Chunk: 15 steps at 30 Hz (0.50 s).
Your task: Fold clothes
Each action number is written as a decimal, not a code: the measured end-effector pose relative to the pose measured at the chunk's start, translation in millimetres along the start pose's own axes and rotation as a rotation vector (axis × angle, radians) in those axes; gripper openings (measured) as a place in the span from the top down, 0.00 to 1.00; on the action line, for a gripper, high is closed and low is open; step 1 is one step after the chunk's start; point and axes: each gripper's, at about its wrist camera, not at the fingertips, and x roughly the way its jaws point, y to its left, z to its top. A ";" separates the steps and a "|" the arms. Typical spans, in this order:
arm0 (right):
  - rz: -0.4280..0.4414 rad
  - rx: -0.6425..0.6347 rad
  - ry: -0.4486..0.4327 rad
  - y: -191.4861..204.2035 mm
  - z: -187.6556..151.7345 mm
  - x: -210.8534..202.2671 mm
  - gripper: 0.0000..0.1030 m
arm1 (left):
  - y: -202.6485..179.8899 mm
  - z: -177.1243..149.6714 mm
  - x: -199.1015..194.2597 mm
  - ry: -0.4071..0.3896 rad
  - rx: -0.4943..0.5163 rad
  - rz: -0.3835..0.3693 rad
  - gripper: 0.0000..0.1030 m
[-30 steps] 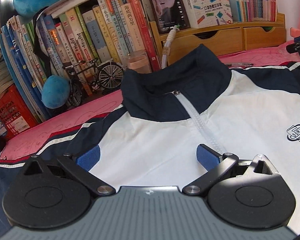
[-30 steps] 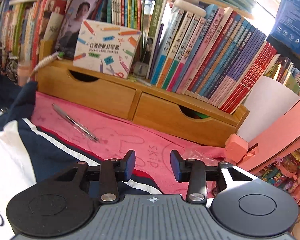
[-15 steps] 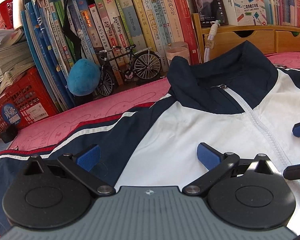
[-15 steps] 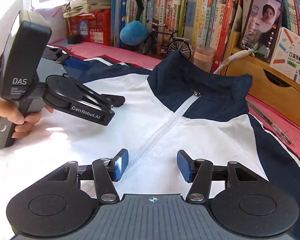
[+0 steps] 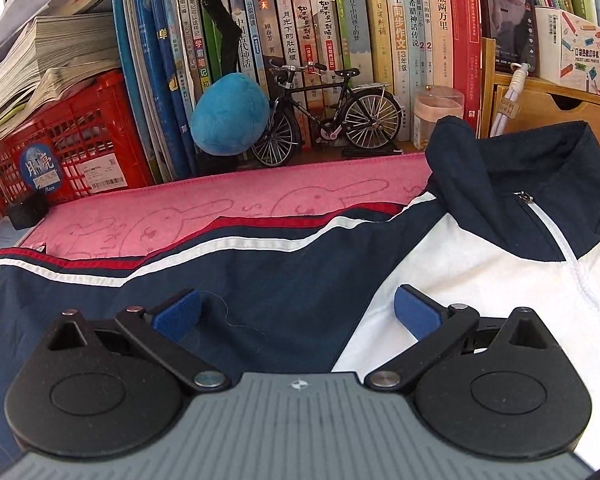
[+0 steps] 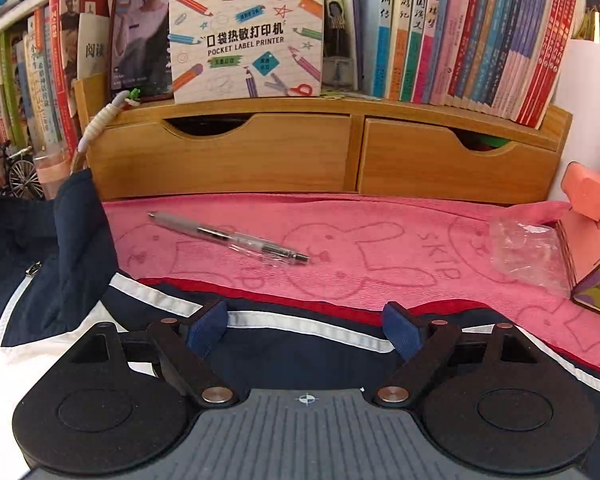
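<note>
A navy and white zip-up jacket [image 5: 300,280] with red and white stripes lies flat, front up, on a pink towel [image 5: 204,208]. Its dark collar [image 5: 520,168] stands up at the back. My left gripper [image 5: 296,314] hovers wide open just above the jacket's left shoulder, one pad over navy cloth, the other over white. My right gripper [image 6: 304,330] hangs over the jacket [image 6: 300,356] at its right shoulder stripes; its jaws are opening, and no cloth is pinched between the blue pads [image 6: 206,330].
A pen [image 6: 228,238] and a crumpled clear plastic bag [image 6: 528,246] lie on the towel [image 6: 380,248] behind the right sleeve. Wooden drawers [image 6: 300,152], rows of books, a model bicycle [image 5: 328,120], a blue plush [image 5: 228,114] and a red crate [image 5: 64,140] line the back.
The left gripper slid leftward from the chest to the left shoulder. The right gripper swung over the chest and back to the right shoulder, its jaws widening.
</note>
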 end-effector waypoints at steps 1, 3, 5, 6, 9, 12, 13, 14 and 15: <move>-0.029 -0.018 -0.007 -1.1 -1.2 -5.0 0.20 | -1.6 -0.5 -0.9 -0.004 0.009 0.008 0.00; -0.034 -0.030 -0.034 -9.2 -2.5 -21.5 0.21 | -4.0 -0.1 -1.7 -0.007 0.018 0.016 0.00; -0.014 -0.015 -0.064 -20.0 -2.2 -39.5 0.21 | -1.9 0.3 -1.2 -0.002 0.006 0.006 0.00; 0.005 0.009 -0.084 -30.3 -1.2 -55.2 0.21 | 0.5 0.6 -0.3 0.003 -0.007 -0.004 0.00; 0.036 0.064 -0.152 -65.7 -2.0 -111.6 0.20 | 6.3 1.3 2.2 0.017 -0.043 -0.030 0.00; 0.053 0.045 -0.195 -102.1 -9.8 -174.0 0.17 | 6.7 1.1 2.1 0.021 -0.052 -0.034 0.00; 0.047 0.018 -0.195 -113.6 -13.4 -196.3 0.15 | 6.1 0.9 2.0 0.020 -0.050 -0.033 0.00; 0.040 -0.010 -0.196 -125.3 -17.0 -218.8 0.15 | 5.6 0.7 1.9 0.020 -0.048 -0.031 0.00; 0.029 -0.041 -0.189 -134.2 -21.7 -239.2 0.14 | 5.8 0.5 1.9 0.020 -0.050 -0.032 0.00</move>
